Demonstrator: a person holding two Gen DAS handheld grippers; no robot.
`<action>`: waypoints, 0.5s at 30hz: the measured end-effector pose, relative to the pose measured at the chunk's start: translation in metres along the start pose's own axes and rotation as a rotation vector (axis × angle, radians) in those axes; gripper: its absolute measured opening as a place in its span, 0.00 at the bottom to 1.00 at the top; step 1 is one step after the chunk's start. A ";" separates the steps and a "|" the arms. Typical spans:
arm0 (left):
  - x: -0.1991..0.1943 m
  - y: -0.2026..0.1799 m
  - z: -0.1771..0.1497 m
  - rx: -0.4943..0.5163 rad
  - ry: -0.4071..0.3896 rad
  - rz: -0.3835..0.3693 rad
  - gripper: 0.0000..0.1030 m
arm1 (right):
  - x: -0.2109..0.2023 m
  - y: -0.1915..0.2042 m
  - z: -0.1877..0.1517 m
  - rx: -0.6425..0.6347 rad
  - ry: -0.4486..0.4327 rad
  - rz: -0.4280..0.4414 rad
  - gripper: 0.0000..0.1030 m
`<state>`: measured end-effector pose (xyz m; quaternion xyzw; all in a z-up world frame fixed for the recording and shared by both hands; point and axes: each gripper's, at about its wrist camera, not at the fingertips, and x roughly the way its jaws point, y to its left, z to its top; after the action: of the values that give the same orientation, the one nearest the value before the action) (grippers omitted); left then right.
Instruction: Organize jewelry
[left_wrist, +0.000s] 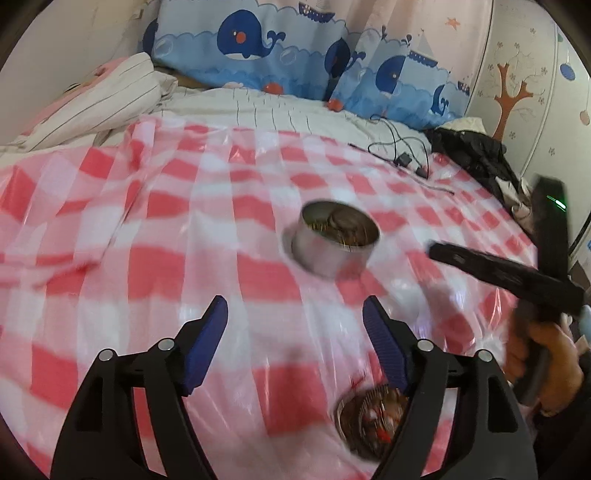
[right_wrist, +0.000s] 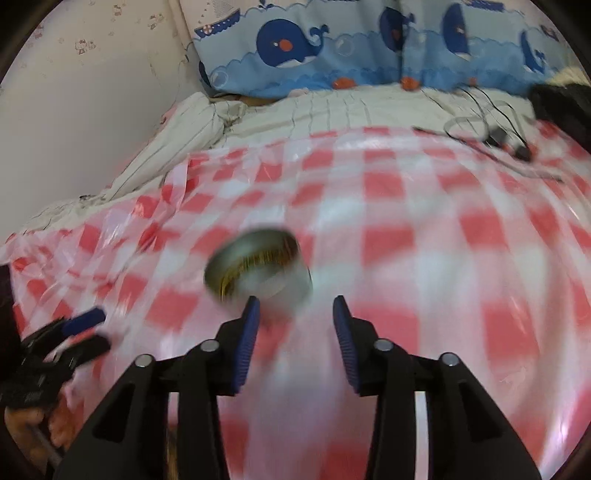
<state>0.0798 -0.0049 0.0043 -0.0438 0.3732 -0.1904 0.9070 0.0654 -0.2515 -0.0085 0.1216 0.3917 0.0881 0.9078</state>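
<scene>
I am working over a red-and-white checked plastic sheet (left_wrist: 155, 229) spread across a bed with a white striped cover (left_wrist: 280, 110); a blue whale-print curtain (left_wrist: 266, 40) hangs at the far side, and a black cable with a small plug (left_wrist: 402, 158) lies near the sheet's far right edge beside a heap of dark clothing (left_wrist: 476, 155). My left gripper (left_wrist: 295, 314) hovers low over the sheet, its blue-padded fingers spread wide with nothing between them. My right gripper (right_wrist: 295, 314) is likewise spread and holds nothing. The round silver metal tin (left_wrist: 338, 240) holding gold-coloured jewelry stands mid-sheet, just ahead of the right gripper's left finger. A shallow round dish of red and dark pieces (left_wrist: 373, 421) sits beside my left gripper's right finger, partly hidden. Bare sheet stretches left and ahead. Both views are motion-blurred.
</scene>
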 end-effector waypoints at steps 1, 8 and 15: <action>-0.003 -0.003 -0.006 -0.001 0.001 -0.001 0.71 | -0.012 -0.003 -0.014 0.025 0.000 0.003 0.47; -0.001 -0.033 -0.030 0.078 0.038 0.003 0.73 | -0.020 0.005 -0.046 0.063 0.025 0.059 0.53; 0.009 -0.037 -0.030 0.102 0.063 0.052 0.76 | -0.010 0.000 -0.048 0.077 0.034 0.036 0.57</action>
<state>0.0529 -0.0404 -0.0149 0.0182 0.3926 -0.1866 0.9004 0.0234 -0.2471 -0.0338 0.1617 0.4079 0.0912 0.8939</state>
